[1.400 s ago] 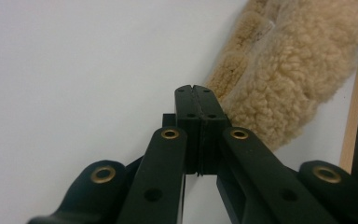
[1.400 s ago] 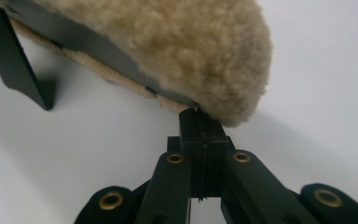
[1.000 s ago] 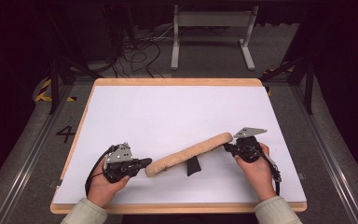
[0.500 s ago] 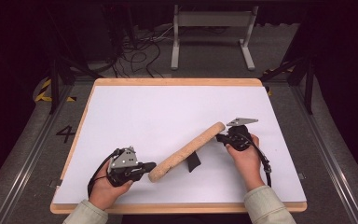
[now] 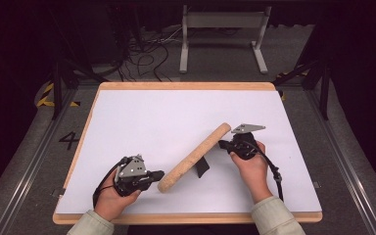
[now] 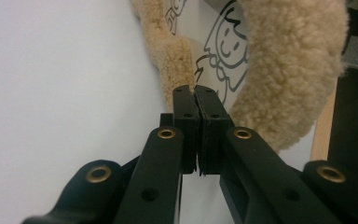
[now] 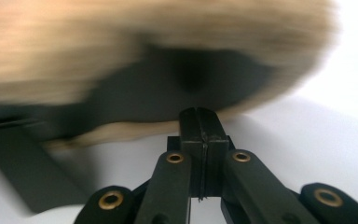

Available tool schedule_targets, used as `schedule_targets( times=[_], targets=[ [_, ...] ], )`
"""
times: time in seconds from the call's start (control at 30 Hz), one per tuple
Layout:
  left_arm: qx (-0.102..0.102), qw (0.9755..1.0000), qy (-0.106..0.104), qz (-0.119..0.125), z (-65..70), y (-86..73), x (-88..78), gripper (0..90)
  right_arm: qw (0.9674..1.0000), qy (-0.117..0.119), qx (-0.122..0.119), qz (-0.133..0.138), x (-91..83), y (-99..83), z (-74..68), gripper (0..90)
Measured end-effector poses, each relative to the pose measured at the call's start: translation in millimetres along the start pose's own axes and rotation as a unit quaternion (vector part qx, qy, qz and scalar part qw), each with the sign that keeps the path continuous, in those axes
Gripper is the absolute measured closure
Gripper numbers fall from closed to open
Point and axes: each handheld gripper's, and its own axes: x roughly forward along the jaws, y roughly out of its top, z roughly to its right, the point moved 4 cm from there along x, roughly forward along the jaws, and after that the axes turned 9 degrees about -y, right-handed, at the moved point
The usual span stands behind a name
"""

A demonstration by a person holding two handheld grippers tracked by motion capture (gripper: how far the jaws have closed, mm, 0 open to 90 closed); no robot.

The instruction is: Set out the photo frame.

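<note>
A long tan fleecy roll [image 5: 193, 157] lies slantwise across the white board [image 5: 142, 112], with a black flap [image 5: 202, 167] under its middle. My left gripper [image 5: 160, 174] meets the roll's near end. In the left gripper view it [image 6: 196, 91] is pinched shut where fleece [image 6: 284, 70] borders a white cartoon-printed lining [image 6: 223, 51]. My right gripper [image 5: 222, 143] is at the roll's far end. In the right gripper view it [image 7: 199, 114] is shut against the blurred roll's [image 7: 144, 42] dark underside. What lies between either pair of jaws is hidden.
The board's wooden edge [image 5: 186, 218] runs close to both hands. Beyond the board's far side stand a grey metal frame [image 5: 220, 29] and loose cables [image 5: 147, 44] on the floor. A painted "4" [image 5: 69, 140] marks the floor at left.
My right gripper has swung left and away from me, taking the roll's far end with it, so the roll now lies steeper. The left gripper shifted slightly right, staying at the near end.
</note>
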Motion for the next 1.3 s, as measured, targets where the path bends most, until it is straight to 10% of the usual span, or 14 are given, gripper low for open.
schedule_targets(
  times=[0.27, 0.7, 1.3],
  targets=[
    [-0.007, 0.9999, 0.013, 0.002, -4.1, -1.7, -2.9, 86.5, 0.9961, 0.042, -0.075, 0.023, -30.6, -0.3, -52.3, 90.0],
    [-0.032, 0.9992, 0.022, 0.014, -12.0, -4.9, -7.1, 85.7, 0.9904, 0.090, -0.105, 0.009, -25.6, -11.0, -98.9, 90.0],
    [-0.040, 0.9990, 0.013, 0.012, -11.1, -5.3, -7.7, 85.6, 0.9893, 0.101, -0.096, -0.044, 8.0, -35.4, -117.9, 90.0]
  ],
)
